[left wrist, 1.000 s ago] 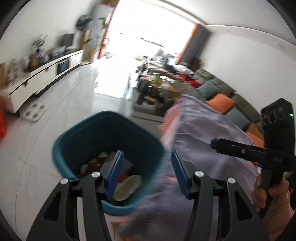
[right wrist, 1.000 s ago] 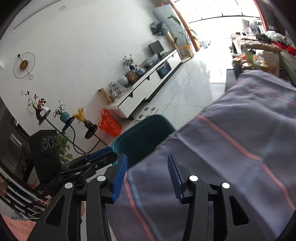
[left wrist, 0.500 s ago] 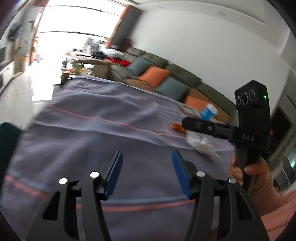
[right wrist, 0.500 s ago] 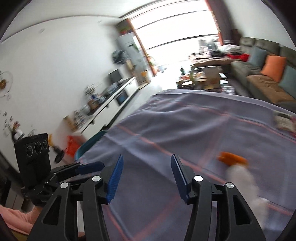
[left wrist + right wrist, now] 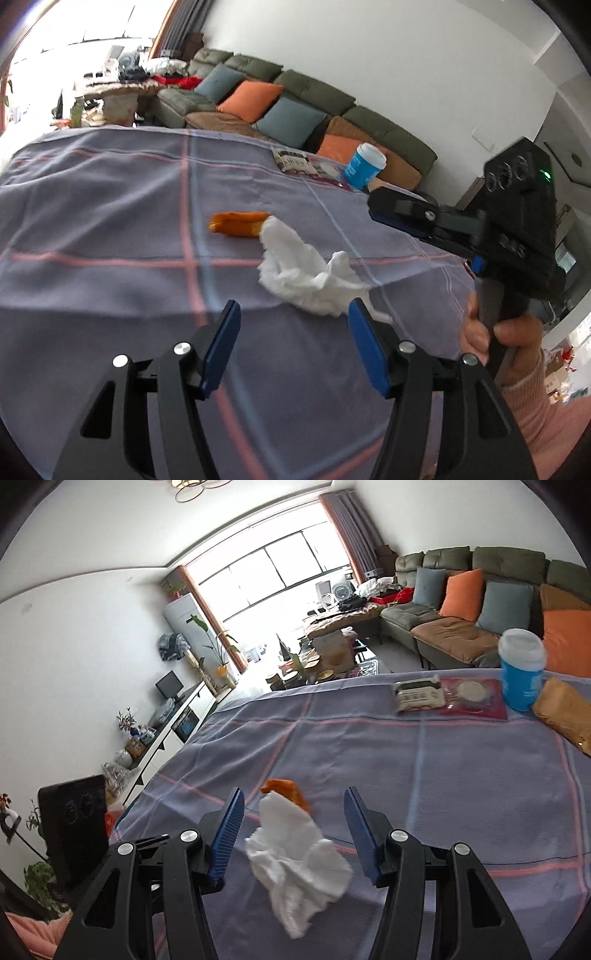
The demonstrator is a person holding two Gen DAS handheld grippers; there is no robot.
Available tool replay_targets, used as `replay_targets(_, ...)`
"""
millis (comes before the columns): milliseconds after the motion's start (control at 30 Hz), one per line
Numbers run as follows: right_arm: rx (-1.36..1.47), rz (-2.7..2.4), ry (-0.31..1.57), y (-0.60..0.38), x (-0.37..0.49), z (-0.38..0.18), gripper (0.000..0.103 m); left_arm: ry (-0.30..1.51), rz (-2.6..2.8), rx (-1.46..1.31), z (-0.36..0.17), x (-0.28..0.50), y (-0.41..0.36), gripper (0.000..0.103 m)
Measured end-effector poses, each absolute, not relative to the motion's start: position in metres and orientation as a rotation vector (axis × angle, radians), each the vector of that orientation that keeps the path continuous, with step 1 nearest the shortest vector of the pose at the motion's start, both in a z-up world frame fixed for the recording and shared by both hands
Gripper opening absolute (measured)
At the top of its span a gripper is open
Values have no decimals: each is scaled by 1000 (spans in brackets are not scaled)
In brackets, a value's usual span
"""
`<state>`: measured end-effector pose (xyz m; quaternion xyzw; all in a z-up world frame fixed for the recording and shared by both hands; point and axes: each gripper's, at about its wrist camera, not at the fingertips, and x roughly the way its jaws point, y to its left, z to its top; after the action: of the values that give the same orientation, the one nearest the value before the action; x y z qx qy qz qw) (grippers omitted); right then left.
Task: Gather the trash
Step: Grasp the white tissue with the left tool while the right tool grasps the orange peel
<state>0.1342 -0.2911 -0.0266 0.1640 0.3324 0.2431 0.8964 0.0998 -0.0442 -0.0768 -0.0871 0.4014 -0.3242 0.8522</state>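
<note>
Both of your grippers hang over the table with their blue pads spread wide and nothing between them touching either pad. Your right gripper (image 5: pixel 293 830) frames the crumpled white tissue (image 5: pixel 295 864), which lies on the purple checked tablecloth (image 5: pixel 424 775) between the two fingers, apart from each. Just beyond the tissue, touching its far edge, sits an orange peel (image 5: pixel 286 792). Your left gripper (image 5: pixel 293 349) points across the same cloth (image 5: pixel 110 206); from this side the tissue (image 5: pixel 306 269) lies just ahead of the right-hand pad, and the peel (image 5: pixel 238 223) rests against its far end. Your right gripper (image 5: pixel 424 218) appears here from the side, held in your right hand (image 5: pixel 498 339), above the cloth and just past the tissue. At the far edge of the table stand a blue cup with a white lid (image 5: pixel 522 668), a flat red packet (image 5: pixel 469 698) with a smaller wrapper (image 5: pixel 419 696) beside it, and a yellow-brown bag (image 5: pixel 565 712). A sofa with orange and grey-blue cushions (image 5: pixel 480 590) runs behind the table.
</note>
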Motion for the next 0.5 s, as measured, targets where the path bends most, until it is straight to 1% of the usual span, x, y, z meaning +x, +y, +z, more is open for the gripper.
replay_targets(167, 368, 505, 691, -302, 134, -31, 58, 896, -680, -154, -79, 118, -65, 62)
replay_targets(267, 370, 511, 698, -302, 136, -35, 59, 930, -670, -138, -84, 124, -73, 59)
replay_targets(333, 365, 513, 706, -302, 138, -37, 59, 927, -669, -136, -83, 124, -74, 48)
replay_targets(400, 369, 520, 713, -302, 141, -38, 59, 933, -668, -140, -85, 125, -72, 30)
replay_targets(433, 373, 522, 715, -302, 142, -39, 59, 931, -664, -142, -85, 126, -71, 25)
replay_targets(467, 375, 525, 716, -302, 143, -39, 59, 934, -666, -152, -85, 127, -69, 16)
replay_targets(500, 375, 527, 717, -301, 144, -39, 59, 936, -673, -174, -86, 128, -65, 15)
